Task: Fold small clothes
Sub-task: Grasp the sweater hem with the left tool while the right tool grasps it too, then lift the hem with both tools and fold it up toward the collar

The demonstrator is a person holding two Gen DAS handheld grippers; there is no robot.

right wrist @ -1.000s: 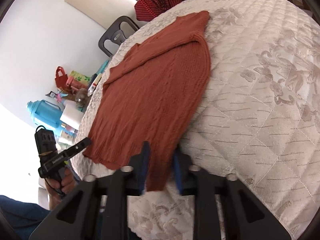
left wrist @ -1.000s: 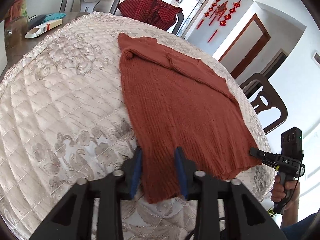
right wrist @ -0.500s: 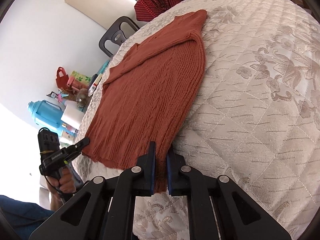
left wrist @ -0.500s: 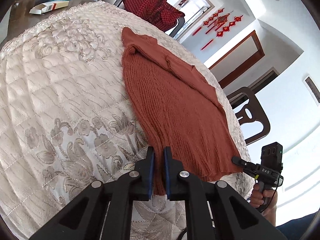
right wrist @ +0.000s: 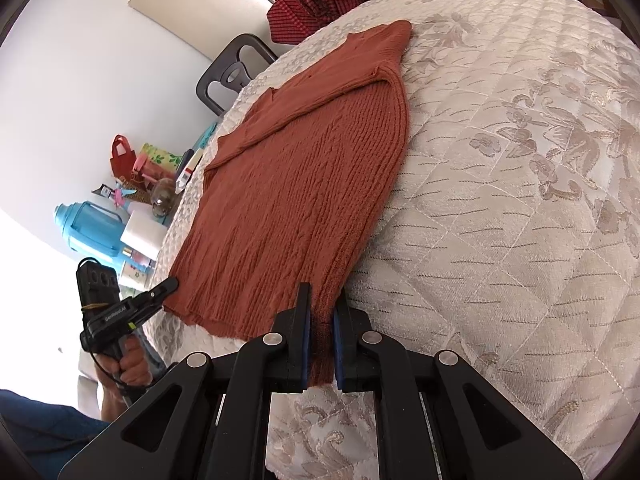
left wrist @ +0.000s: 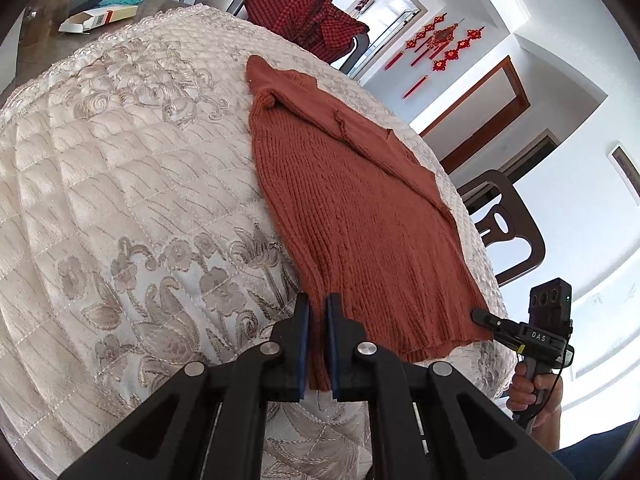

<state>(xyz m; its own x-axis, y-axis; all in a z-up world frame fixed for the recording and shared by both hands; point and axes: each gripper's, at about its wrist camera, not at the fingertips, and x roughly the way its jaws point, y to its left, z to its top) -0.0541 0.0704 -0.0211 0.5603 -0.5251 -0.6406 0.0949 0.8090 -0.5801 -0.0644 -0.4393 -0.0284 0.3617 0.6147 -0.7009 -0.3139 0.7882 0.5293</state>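
Note:
A rust-red knitted sweater lies flat on a cream quilted tablecloth, sleeves folded across its far part. My left gripper is shut on the sweater's near left hem corner. In the right wrist view the sweater runs away from me, and my right gripper is shut on its near right hem corner. Each gripper shows in the other's view: the right gripper at the hem's right corner, the left gripper at the hem's left corner.
A red checked garment hangs on a chair at the table's far side. Dark chairs stand around the table. A small open carton lies at the far left. A blue jug, a paper roll and bags sit beyond the table.
Both grippers have closed on the sweater's hem corners; a second ago both were open around the hem. Since half a second ago little has moved.

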